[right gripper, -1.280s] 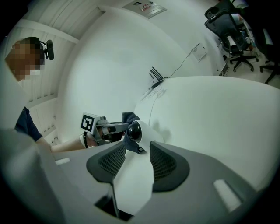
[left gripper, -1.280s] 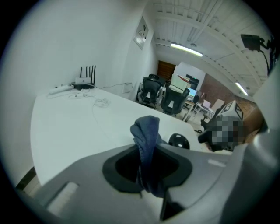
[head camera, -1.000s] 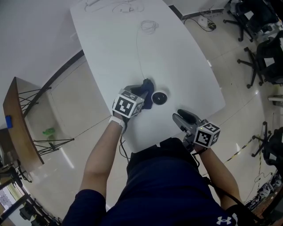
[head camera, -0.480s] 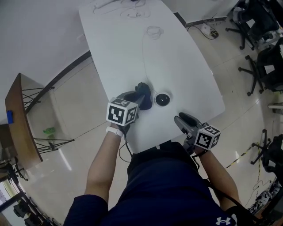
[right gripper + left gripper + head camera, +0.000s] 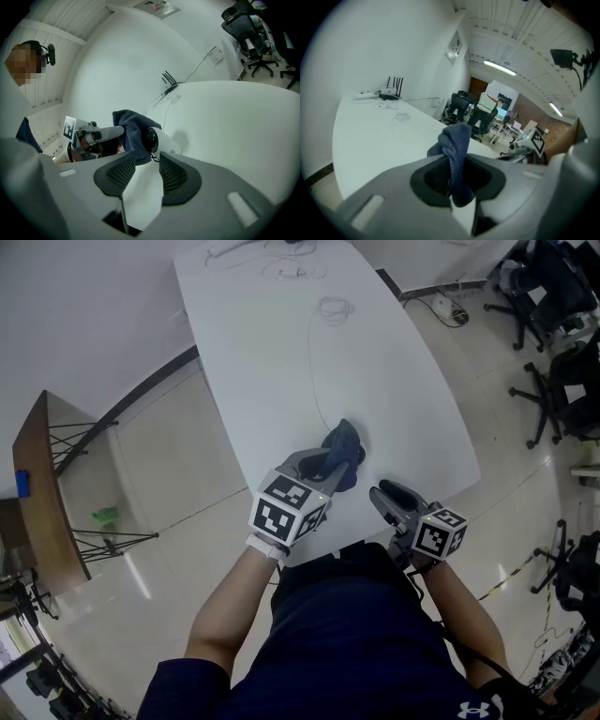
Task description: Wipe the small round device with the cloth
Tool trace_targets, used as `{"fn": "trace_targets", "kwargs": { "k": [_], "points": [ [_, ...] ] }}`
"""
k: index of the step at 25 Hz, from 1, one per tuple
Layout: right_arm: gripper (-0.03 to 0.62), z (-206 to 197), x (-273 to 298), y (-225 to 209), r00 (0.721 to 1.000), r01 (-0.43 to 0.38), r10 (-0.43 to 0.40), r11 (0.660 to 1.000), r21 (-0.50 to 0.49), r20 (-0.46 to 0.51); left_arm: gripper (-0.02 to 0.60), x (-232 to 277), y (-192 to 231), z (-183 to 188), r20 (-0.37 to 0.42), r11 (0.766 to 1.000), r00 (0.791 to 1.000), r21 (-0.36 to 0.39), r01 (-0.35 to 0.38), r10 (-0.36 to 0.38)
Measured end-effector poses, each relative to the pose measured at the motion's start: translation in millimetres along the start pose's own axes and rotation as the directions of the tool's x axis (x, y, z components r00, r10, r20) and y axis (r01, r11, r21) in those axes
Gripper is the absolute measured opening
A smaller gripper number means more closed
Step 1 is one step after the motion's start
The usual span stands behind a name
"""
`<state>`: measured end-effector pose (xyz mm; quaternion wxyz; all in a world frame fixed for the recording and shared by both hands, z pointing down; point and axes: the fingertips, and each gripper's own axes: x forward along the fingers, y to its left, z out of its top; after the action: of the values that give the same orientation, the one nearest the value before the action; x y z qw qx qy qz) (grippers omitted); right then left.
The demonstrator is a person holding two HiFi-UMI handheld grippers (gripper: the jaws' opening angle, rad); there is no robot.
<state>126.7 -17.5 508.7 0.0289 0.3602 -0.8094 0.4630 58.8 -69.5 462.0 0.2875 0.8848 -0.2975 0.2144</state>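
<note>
The small round device [image 5: 158,137] sits by the surface's [image 5: 394,381] near edge, just ahead of the right tool [image 5: 144,160], whose jaws stand apart and empty. The left tool [image 5: 328,463], clamped on the cloth [image 5: 343,448], holds it against the device's left side and seems the nearer. No lettering on the device is legible. The shirt [image 5: 356,634] bears a white logo.

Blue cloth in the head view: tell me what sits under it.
From above, the cloth, clamped in the left gripper, hides everything beneath. The right gripper view shows the white round device there, its left side covered by cloth.
</note>
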Motion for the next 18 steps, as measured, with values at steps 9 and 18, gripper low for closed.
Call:
{"fn": "trace_targets", "kwargs": {
  "k": [9,18],
  "points": [
    [0.158,-6,-6,-16,0.999,0.031,-0.031,0.999,0.035,-0.008,0.067,8,62,-42,-0.040,0.969,0.996,-0.227,-0.092,0.085],
    [0.156,-5,-2,-17,0.999,0.037,-0.036,0.999,0.038,-0.021,0.067,24,82,-78,-0.120,0.955,0.986,-0.262,-0.141,0.113]
  ]
}}
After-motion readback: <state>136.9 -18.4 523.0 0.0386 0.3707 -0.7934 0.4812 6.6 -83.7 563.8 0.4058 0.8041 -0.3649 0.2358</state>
